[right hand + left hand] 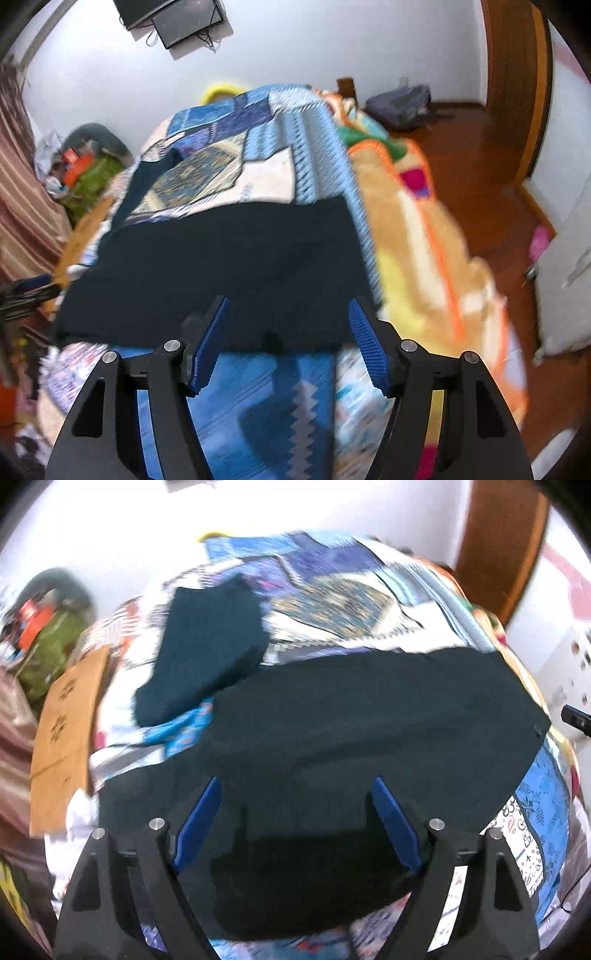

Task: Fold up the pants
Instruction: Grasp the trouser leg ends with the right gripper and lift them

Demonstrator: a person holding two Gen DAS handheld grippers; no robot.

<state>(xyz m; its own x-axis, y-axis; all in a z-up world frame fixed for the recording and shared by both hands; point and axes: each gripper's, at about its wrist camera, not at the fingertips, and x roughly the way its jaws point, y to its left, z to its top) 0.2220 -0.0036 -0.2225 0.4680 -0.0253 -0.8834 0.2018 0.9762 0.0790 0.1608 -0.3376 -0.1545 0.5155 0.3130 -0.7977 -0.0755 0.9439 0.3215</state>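
Dark navy pants [351,716] lie spread on a bed with a blue patchwork cover [332,590]. One leg [207,646] bends away to the far left. My left gripper [297,786] is open, its blue fingers over the near part of the pants, holding nothing. In the right wrist view the pants [229,266] lie flat across the cover [258,140]. My right gripper [288,306] is open, its fingers just above the near hem, empty.
A cardboard box [66,738] stands at the bed's left edge, with clutter and a green bag [51,642] behind. An orange and yellow blanket [424,240] hangs off the bed's right side over a wooden floor [480,155]. A wooden door [517,74] is at the right.
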